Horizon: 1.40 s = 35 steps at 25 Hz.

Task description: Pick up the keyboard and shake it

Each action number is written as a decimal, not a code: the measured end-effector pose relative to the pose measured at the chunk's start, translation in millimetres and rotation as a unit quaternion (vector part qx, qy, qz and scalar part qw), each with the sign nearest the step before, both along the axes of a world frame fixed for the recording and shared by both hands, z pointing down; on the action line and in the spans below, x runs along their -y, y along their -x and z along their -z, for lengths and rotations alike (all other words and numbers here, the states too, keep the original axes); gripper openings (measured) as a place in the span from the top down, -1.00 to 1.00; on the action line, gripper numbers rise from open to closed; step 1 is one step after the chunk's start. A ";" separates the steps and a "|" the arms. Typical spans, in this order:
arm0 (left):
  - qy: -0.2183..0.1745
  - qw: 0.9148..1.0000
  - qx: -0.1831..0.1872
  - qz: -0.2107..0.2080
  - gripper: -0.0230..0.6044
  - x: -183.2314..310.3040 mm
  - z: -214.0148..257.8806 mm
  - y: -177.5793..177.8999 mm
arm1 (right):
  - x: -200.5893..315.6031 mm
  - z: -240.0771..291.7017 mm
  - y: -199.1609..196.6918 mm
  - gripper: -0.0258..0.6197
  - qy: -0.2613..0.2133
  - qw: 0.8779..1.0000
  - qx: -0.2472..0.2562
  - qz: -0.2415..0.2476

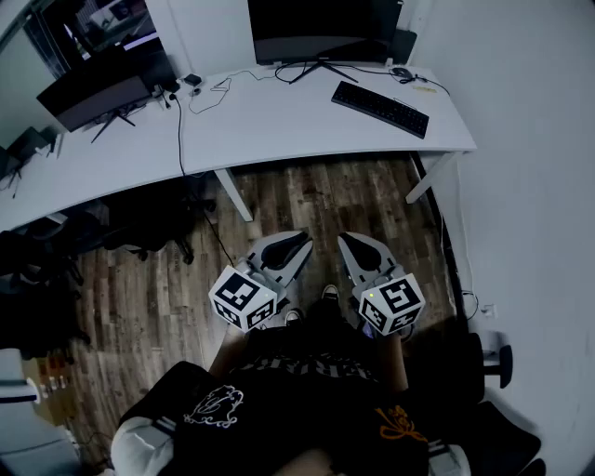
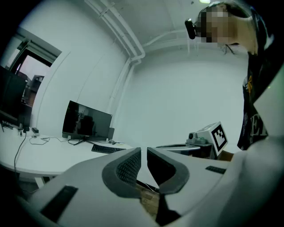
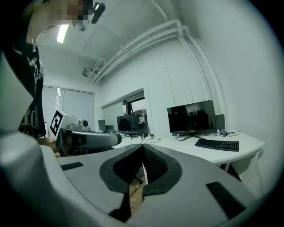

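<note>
Black slim keyboard (image 1: 381, 109) lying on the white L-shaped desk (image 1: 279, 125) before the dark monitor (image 1: 321, 28), you are holding your left gripper (image 1: 296, 246) and right gripper (image 1: 351, 246) well apart from it, both claws closed, gripping nothing.

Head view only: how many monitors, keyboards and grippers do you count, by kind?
Monitors: 2 (back monitor, left monitor)
Keyboards: 1 (keyboard)
Grippers: 2 (left gripper, right gripper)
Total: 5
</note>
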<state>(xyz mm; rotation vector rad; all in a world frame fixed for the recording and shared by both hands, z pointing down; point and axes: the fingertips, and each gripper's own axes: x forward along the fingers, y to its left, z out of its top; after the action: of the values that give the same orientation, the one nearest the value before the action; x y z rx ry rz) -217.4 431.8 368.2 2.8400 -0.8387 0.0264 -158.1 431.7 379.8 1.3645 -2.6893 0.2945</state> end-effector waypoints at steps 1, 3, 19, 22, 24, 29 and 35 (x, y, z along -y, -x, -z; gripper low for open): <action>0.000 1.000 0.000 0.000 0.75 1.1 -0.2 -0.7 | 0.5 -0.5 -1.0 0.89 0.001 1.000 -0.001 0.000; 0.001 1.000 0.000 0.001 0.75 2.8 -0.5 -2.2 | 1.3 -1.4 -3.1 0.89 0.002 1.000 -0.001 -0.001; 0.018 1.000 0.006 -0.006 0.75 34.3 -11.2 -28.7 | 31.1 -11.9 -33.9 0.89 0.024 0.999 0.037 -0.013; 0.022 1.000 0.008 -0.007 0.75 46.6 -12.5 -39.3 | 43.2 -13.4 -46.6 0.89 0.029 0.999 0.039 -0.016; 0.023 1.000 0.009 -0.007 0.75 56.7 -12.9 -48.2 | 53.1 -14.5 -55.9 0.89 0.031 0.999 0.038 -0.016; 0.022 1.000 0.010 -0.005 0.75 86.2 -10.9 -73.0 | 82.2 -12.9 -80.3 0.89 0.031 0.999 0.037 -0.010; 0.015 1.000 0.016 0.004 0.75 123.2 -8.8 -105.7 | 118.1 -11.8 -114.9 0.89 0.026 0.999 0.042 0.001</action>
<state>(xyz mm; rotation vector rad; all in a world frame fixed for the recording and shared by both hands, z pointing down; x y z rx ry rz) -111.7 308.7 376.9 2.8149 -0.8483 0.0818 -43.2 313.6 391.6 1.3654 -2.7282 0.4290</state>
